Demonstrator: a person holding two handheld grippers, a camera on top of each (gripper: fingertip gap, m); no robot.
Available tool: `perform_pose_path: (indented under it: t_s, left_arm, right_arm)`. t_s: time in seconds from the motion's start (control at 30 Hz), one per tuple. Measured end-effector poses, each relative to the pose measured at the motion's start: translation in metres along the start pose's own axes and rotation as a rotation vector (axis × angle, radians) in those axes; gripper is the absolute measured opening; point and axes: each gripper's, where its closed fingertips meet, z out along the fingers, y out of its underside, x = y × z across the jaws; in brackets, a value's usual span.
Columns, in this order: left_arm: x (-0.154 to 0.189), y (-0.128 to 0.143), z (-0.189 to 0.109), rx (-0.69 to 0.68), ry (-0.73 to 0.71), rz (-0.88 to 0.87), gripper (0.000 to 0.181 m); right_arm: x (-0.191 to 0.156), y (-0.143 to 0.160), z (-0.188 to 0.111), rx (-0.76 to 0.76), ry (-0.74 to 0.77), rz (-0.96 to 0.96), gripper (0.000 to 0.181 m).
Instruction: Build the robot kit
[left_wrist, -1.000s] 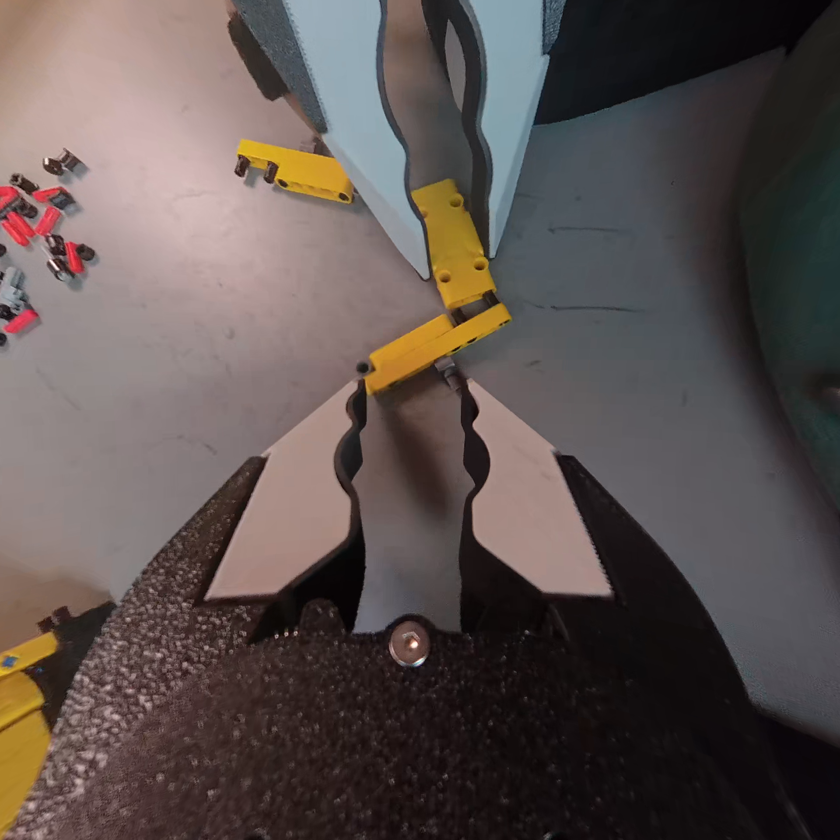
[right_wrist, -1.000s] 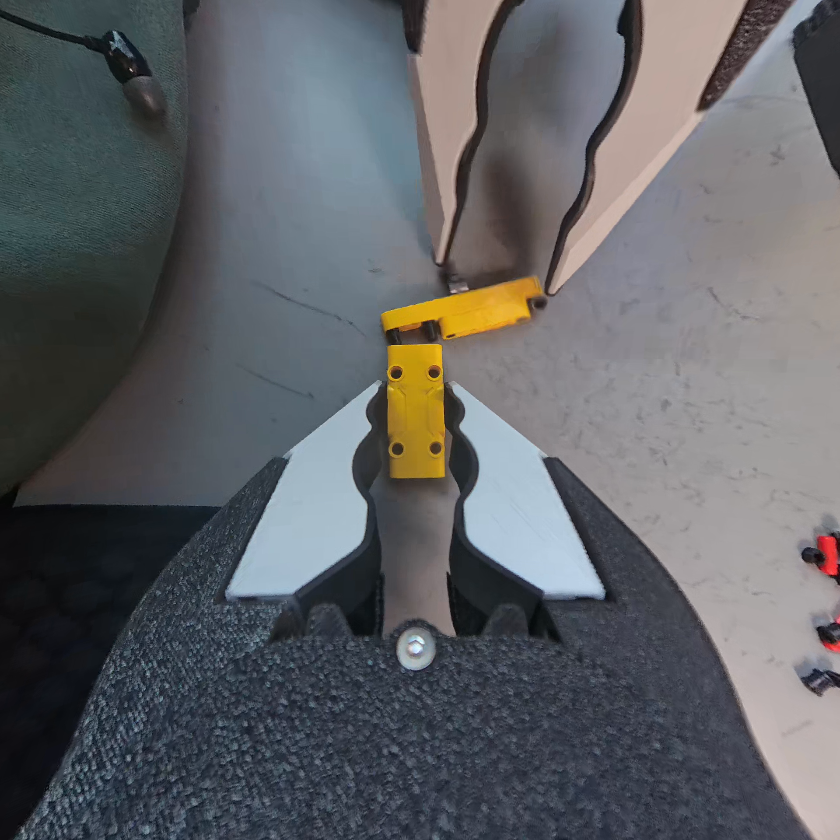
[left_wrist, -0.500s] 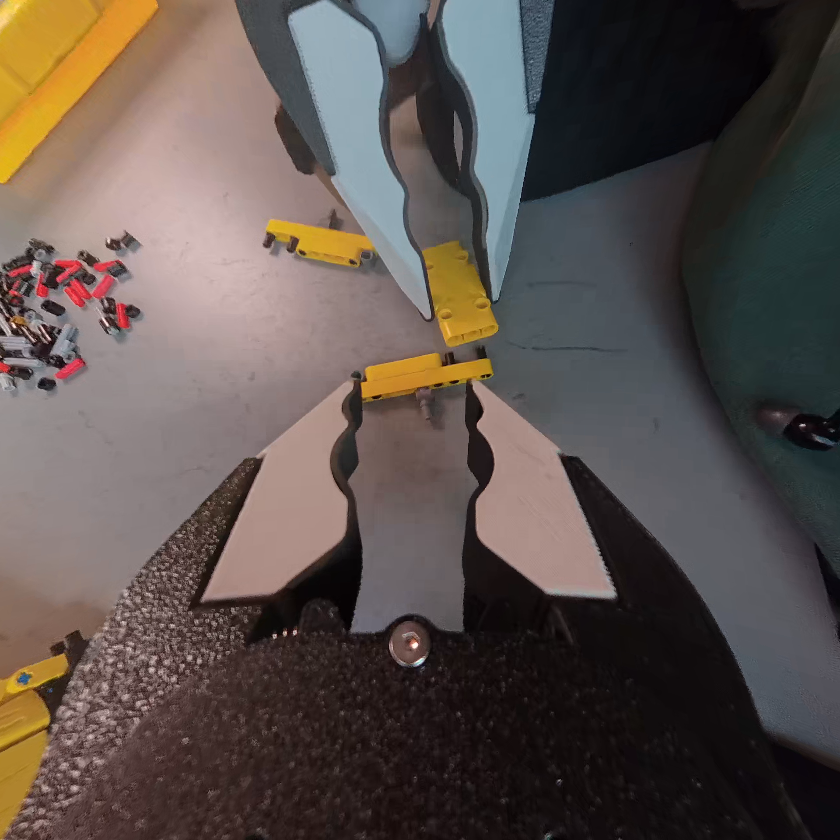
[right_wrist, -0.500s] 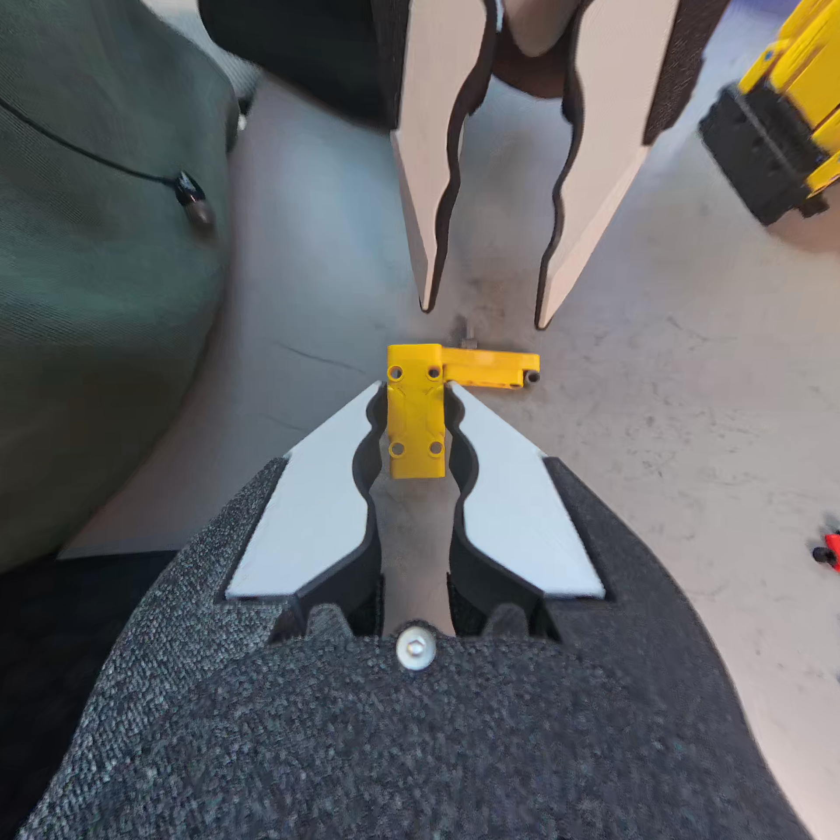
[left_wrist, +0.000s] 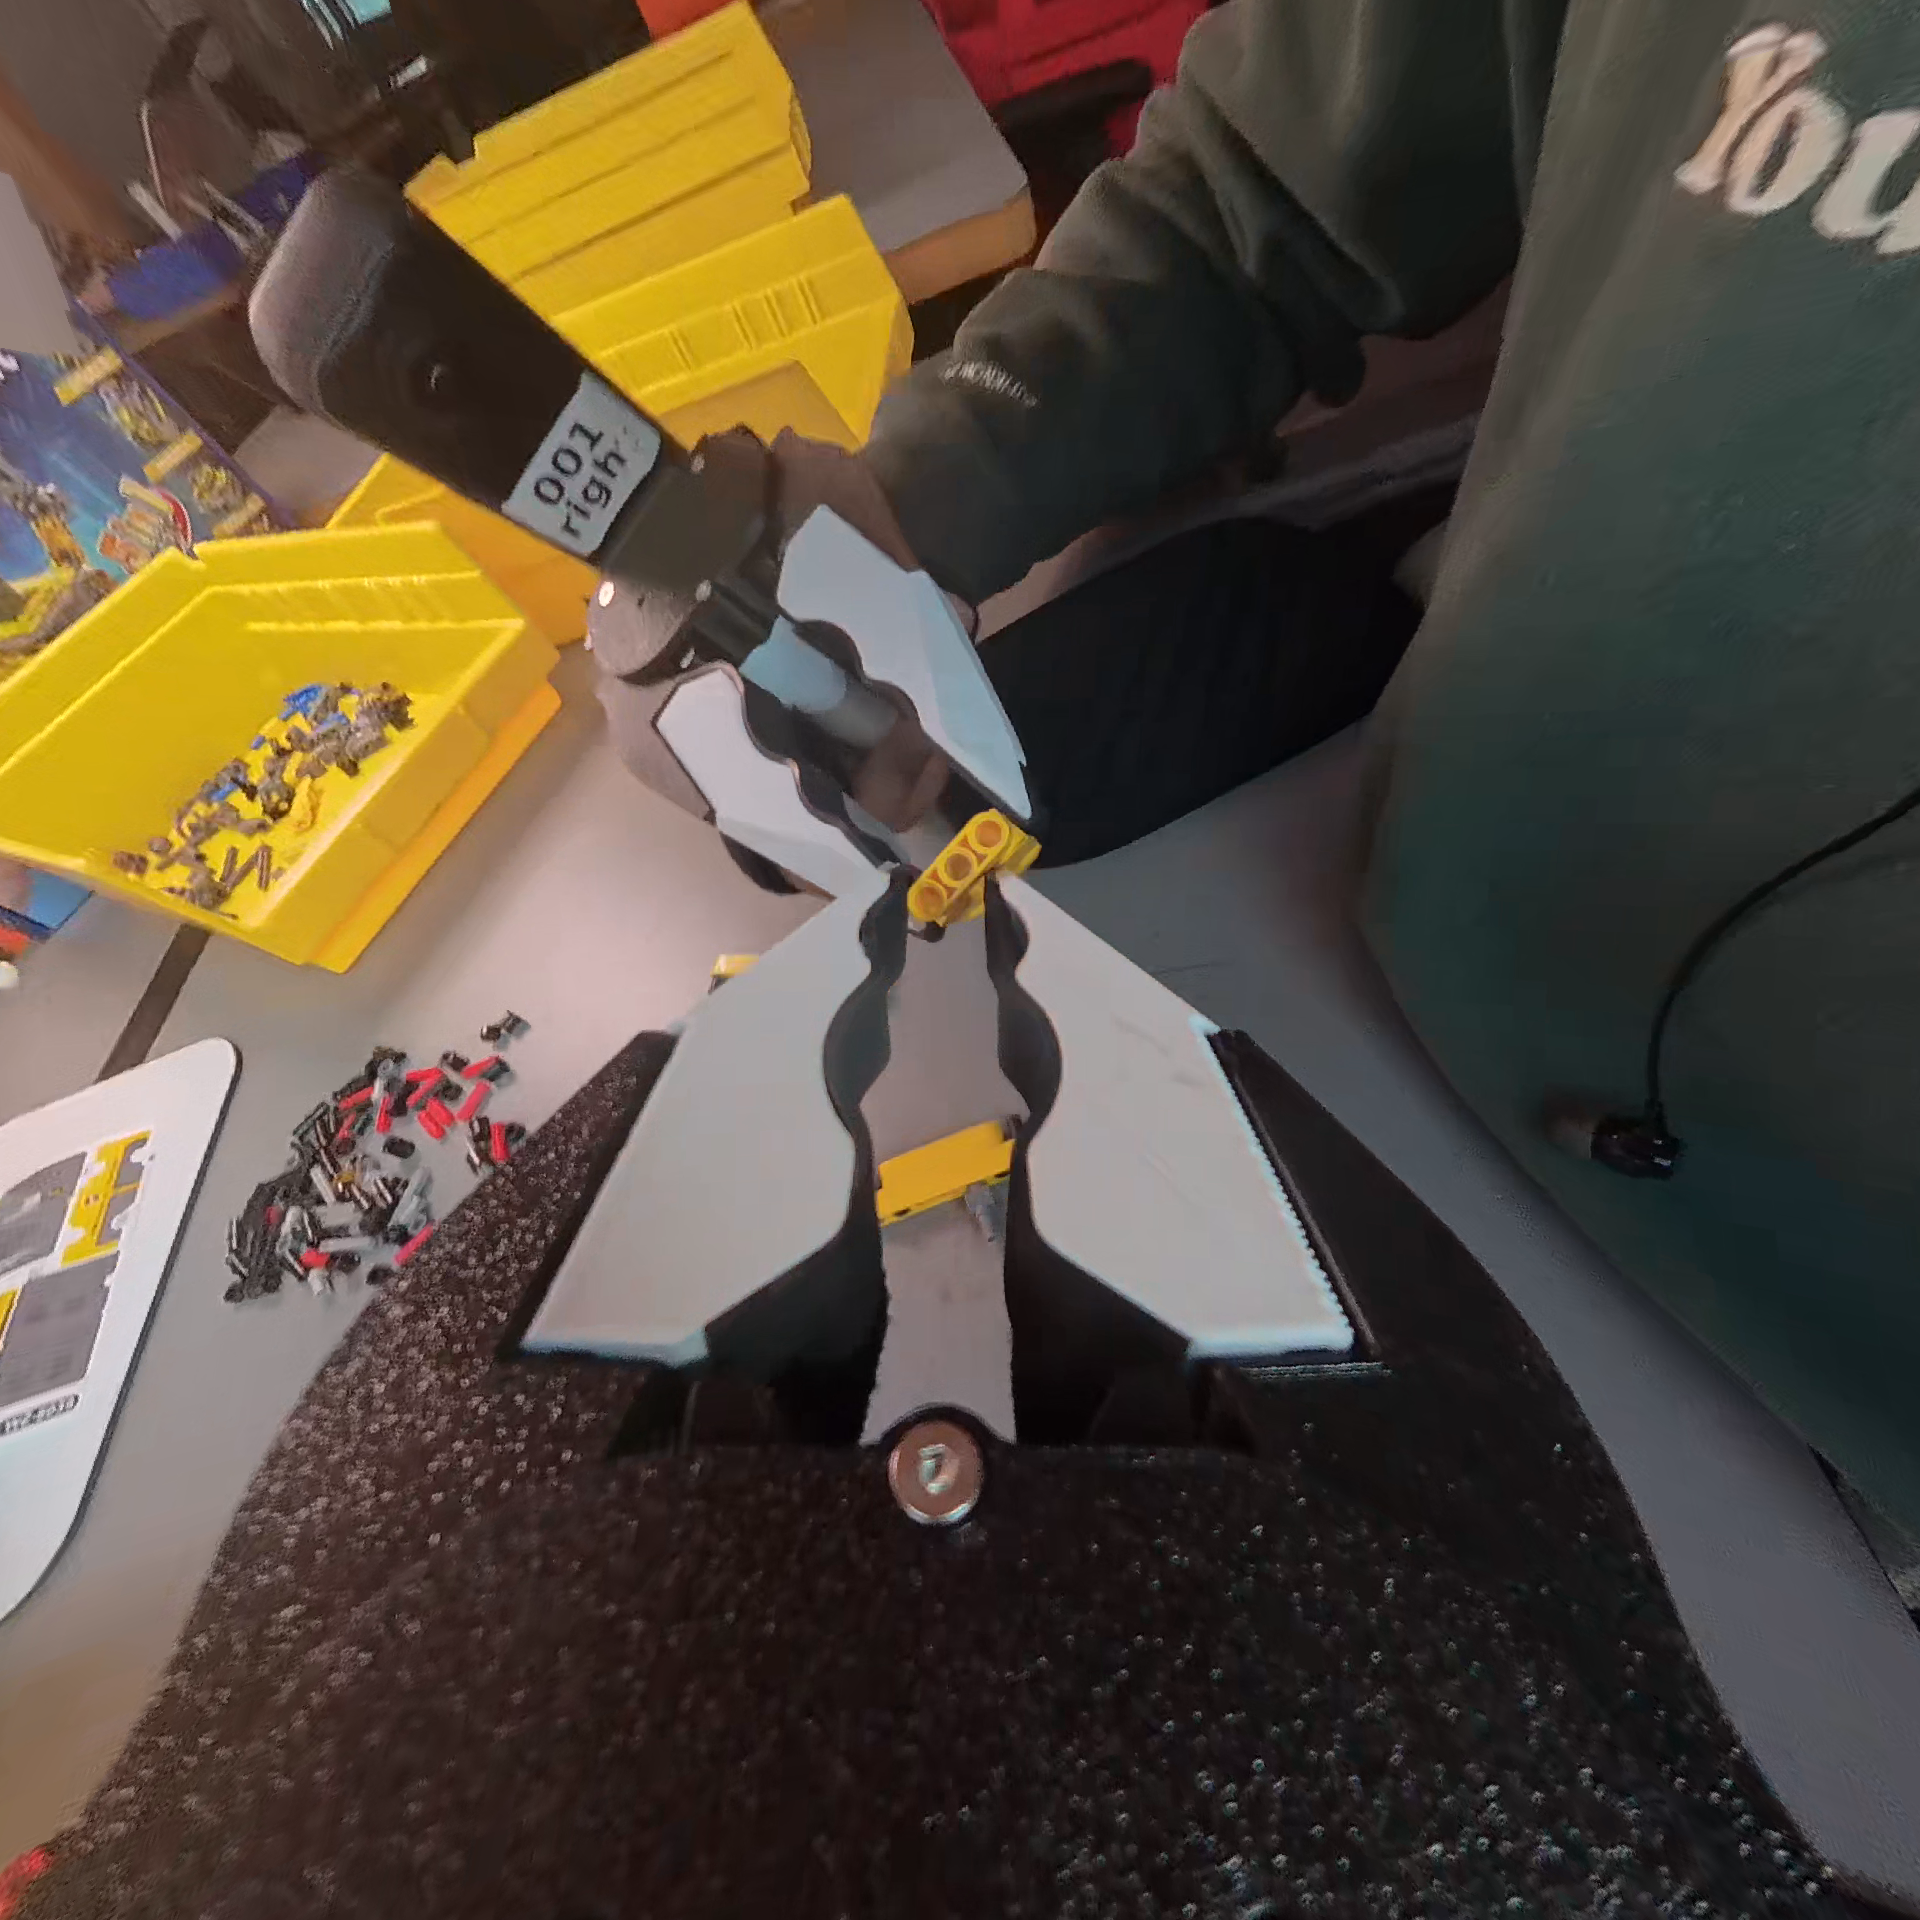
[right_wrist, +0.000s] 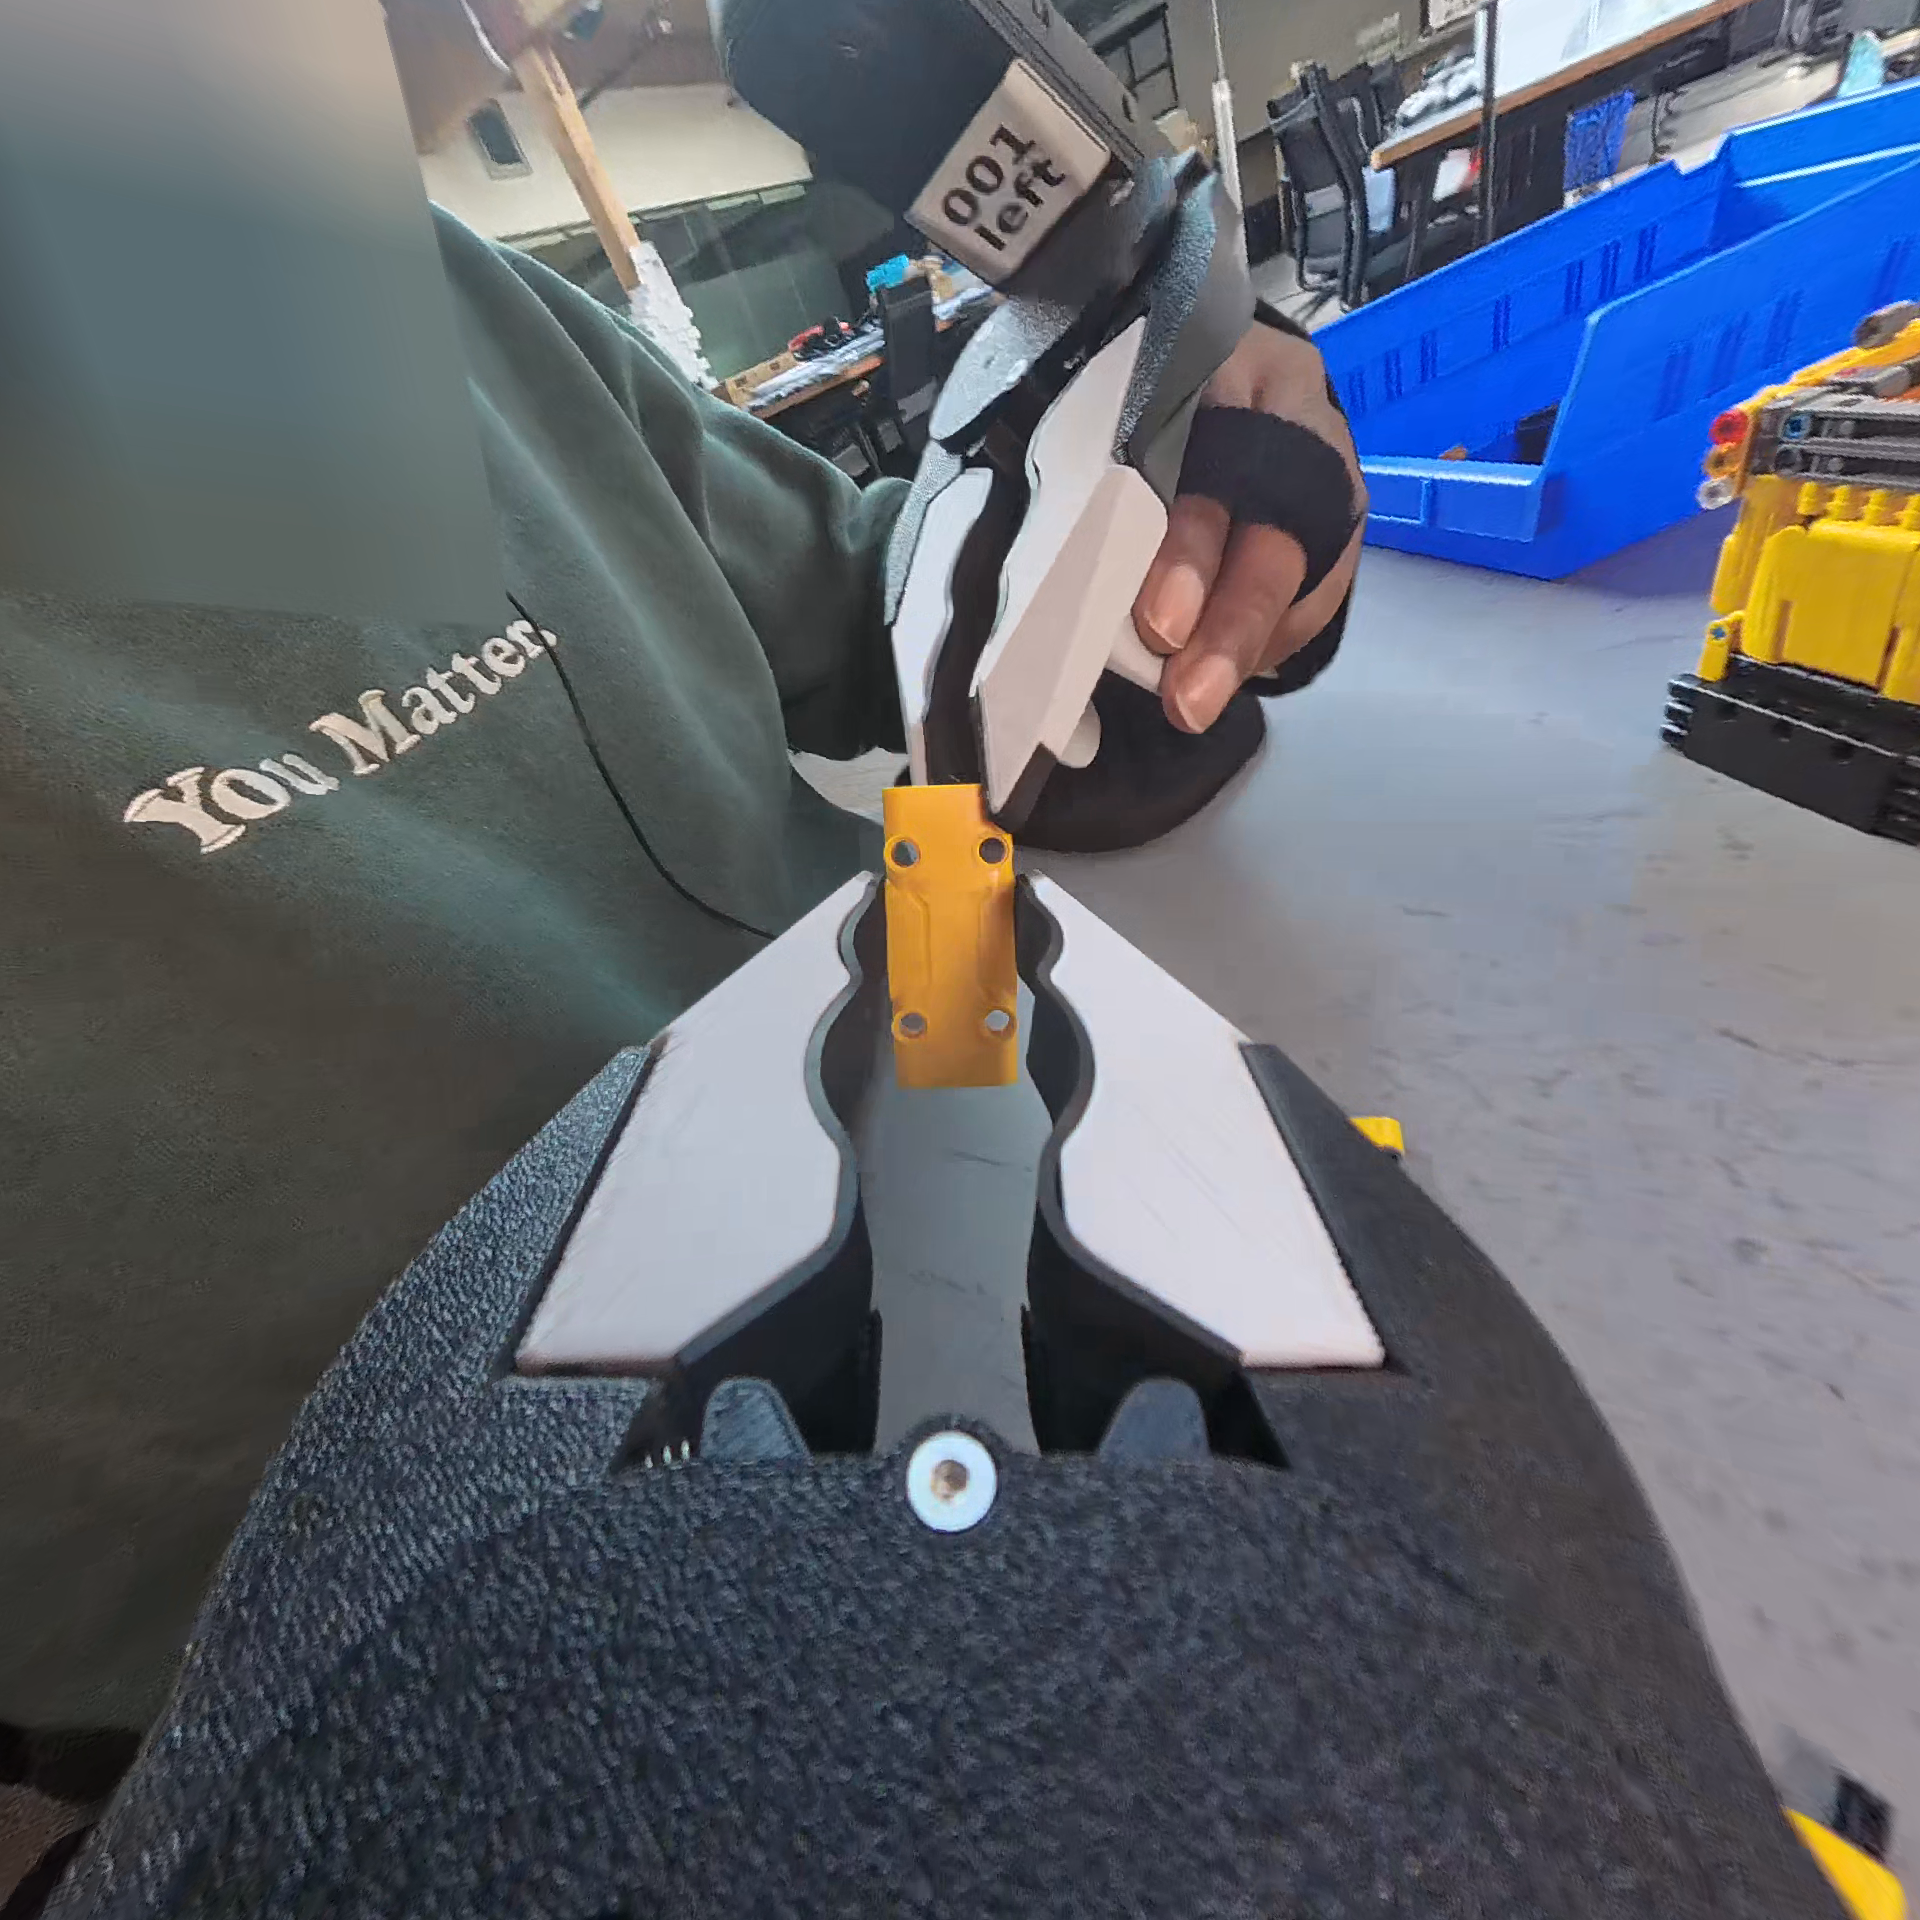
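Observation:
My right gripper (right_wrist: 948, 883) is shut on a flat yellow panel (right_wrist: 948, 956) with holes at its corners and holds it up off the grey table. My left gripper (left_wrist: 942, 899) faces it tip to tip, with its jaws narrowed on the panel's far end (left_wrist: 971, 868), where three round holes show. In the right wrist view the left gripper (right_wrist: 961, 784) comes down onto the panel's top edge, held by a gloved hand. A yellow beam (left_wrist: 940, 1169) lies on the table below, seen between my left fingers.
Yellow bins (left_wrist: 260, 727) stand at the back left, one holding small parts. A pile of red, black and grey pins (left_wrist: 384, 1153) and an instruction sheet (left_wrist: 62, 1247) lie to the left. Blue bins (right_wrist: 1662, 364) and a yellow-black model (right_wrist: 1818, 623) stand to the right. A person's green sweatshirt (left_wrist: 1662, 623) is close by. From either gripper's tips it is about 25 cm to the yellow-black model (right_wrist: 1818, 623).
Both grippers have risen from the table with the yellow panel. My left gripper has narrowed from open onto the panel's end. The yellow beam stays on the table.

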Motion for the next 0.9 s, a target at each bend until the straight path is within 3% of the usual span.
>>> perform_pose_path:
  t_s: [0.17, 0.23, 0.37, 0.47, 0.9]
  left_arm:
    - [-0.015, 0.035, 0.015, -0.192, -0.033, -0.137, 0.009]
    - [-0.017, 0.047, 0.022, -0.264, -0.029, -0.174, 0.009]
    - [-0.02, 0.053, 0.036, -0.296, -0.017, -0.157, 0.009]
    - [-0.02, 0.06, 0.044, -0.348, -0.026, -0.1, 0.009]
    - [-0.014, 0.065, 0.042, -0.325, 0.026, -0.188, 0.011]
  right_arm:
    - [0.038, 0.024, -0.027, -0.192, 0.352, -0.104, 0.029]
    - [0.038, 0.034, -0.032, -0.274, 0.438, -0.178, 0.03]
    - [0.047, 0.049, -0.036, -0.385, 0.591, -0.236, 0.026]
    - [0.048, 0.058, -0.034, -0.42, 0.591, -0.242, 0.009]
    - [0.054, 0.065, -0.03, -0.459, 0.562, -0.227, 0.01]
